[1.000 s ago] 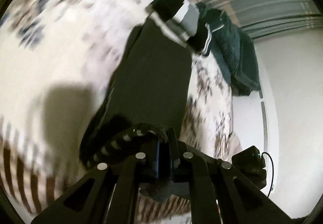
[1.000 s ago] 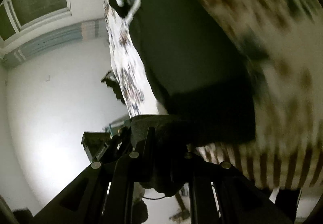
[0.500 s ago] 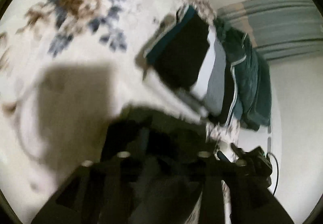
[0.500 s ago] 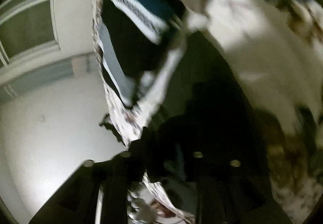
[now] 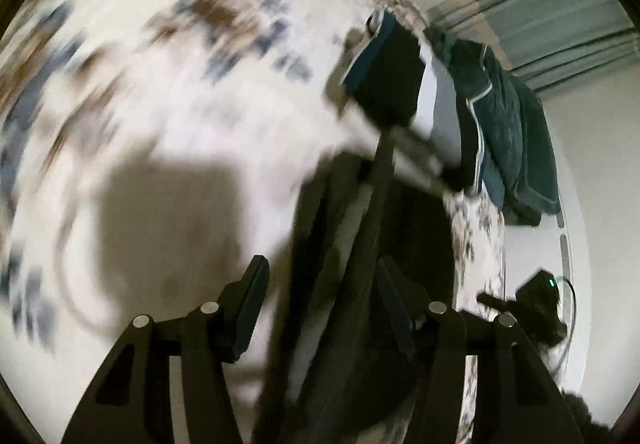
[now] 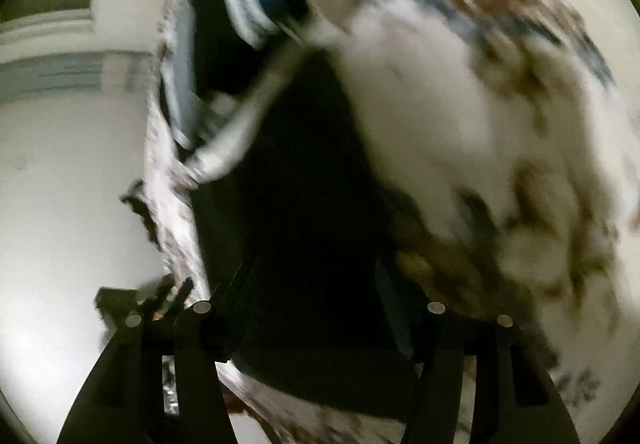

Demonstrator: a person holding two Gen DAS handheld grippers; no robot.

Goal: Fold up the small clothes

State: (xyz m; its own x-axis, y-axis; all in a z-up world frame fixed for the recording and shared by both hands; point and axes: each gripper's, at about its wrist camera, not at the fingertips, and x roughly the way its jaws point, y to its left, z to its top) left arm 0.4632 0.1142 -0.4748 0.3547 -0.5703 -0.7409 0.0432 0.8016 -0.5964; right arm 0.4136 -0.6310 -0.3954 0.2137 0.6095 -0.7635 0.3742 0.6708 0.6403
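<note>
On the patterned bedspread (image 5: 168,92), much blurred in both views, lies a dark garment (image 5: 360,304), its folds and edges hard to make out. Its long axis runs away from both cameras toward a stack of folded clothes (image 5: 392,80) near the bed's edge. The left gripper (image 5: 324,308) and right gripper (image 6: 308,296) both tilt down over the garment, jaws opening, cloth between them but no longer pinched.
</note>
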